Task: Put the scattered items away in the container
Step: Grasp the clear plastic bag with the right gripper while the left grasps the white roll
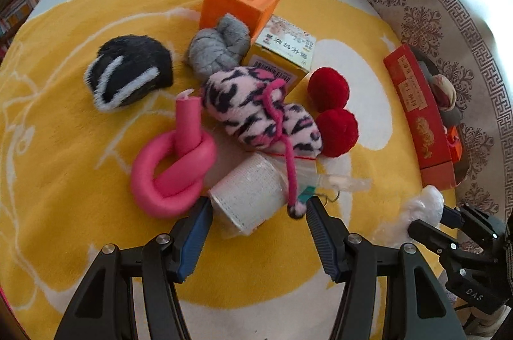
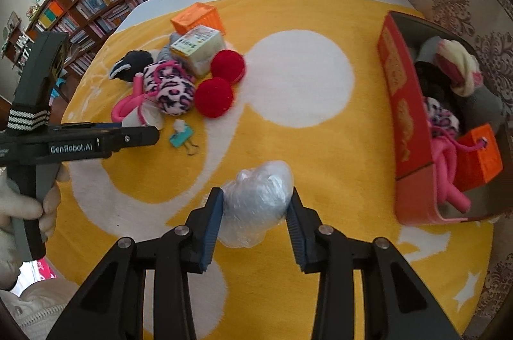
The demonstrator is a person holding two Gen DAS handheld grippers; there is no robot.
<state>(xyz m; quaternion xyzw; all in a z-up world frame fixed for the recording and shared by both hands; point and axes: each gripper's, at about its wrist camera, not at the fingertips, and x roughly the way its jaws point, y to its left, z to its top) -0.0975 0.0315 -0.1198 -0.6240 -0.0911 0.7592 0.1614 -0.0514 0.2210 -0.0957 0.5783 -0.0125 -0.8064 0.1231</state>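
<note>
Crinkled clear plastic, a bubble-wrap ball [image 2: 258,199], is seen between the two fingers of the right gripper [image 2: 256,211]; both pads seem to touch its sides, so it is judged to be clamped, though how firmly cannot be told. The red container [image 2: 408,128] is placed to the right of these tongs and a little ahead, already partly filled with soft things. The left gripper [image 1: 258,213] is held wide open and nothing is grasped by it; a white mesh roll [image 1: 248,195] in a clear bag lies between its fingertips, and the pink knotted tube [image 1: 173,170] is just to the left of them. The step in hand is judged to be the carrying of the ball to the container. For the next move, the ball must be lifted over the near wall and released inside, while the roll can be closed upon.
</note>
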